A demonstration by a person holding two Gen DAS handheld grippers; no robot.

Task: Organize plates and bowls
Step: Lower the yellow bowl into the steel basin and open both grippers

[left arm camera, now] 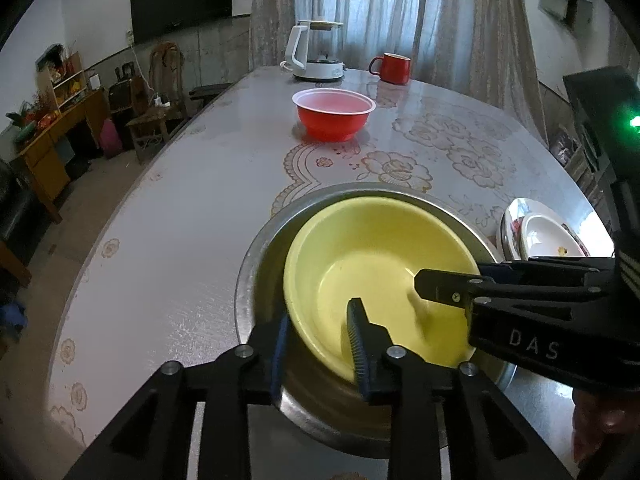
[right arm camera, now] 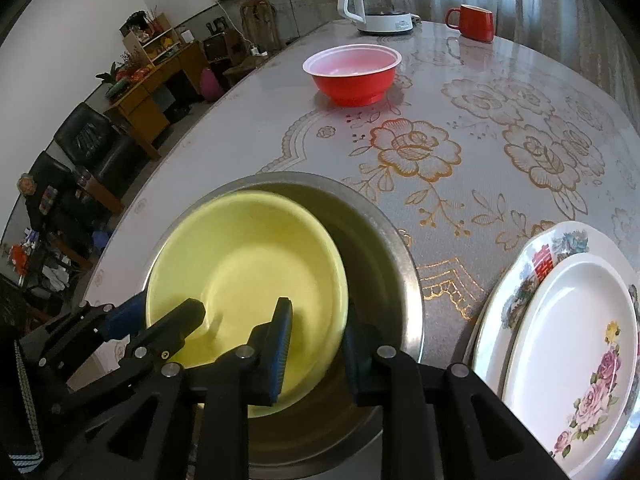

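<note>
A yellow bowl point(left arm camera: 372, 264) sits tilted inside a larger steel bowl point(left arm camera: 256, 264) at the near side of the table; both also show in the right wrist view, the yellow bowl point(right arm camera: 248, 256) and the steel bowl point(right arm camera: 384, 248). My left gripper point(left arm camera: 320, 340) straddles the yellow bowl's near-left rim, one finger inside and one outside, jaws open. My right gripper point(right arm camera: 316, 344) straddles its right rim the same way, jaws open. A red bowl point(left arm camera: 334, 114) stands farther back. Two stacked floral plates point(right arm camera: 560, 320) lie to the right.
A white kettle point(left arm camera: 316, 52) and a red mug point(left arm camera: 392, 67) stand at the far end of the table point(left arm camera: 168, 240), which has a floral cover. Chairs and a wooden shelf stand beyond the table's left edge.
</note>
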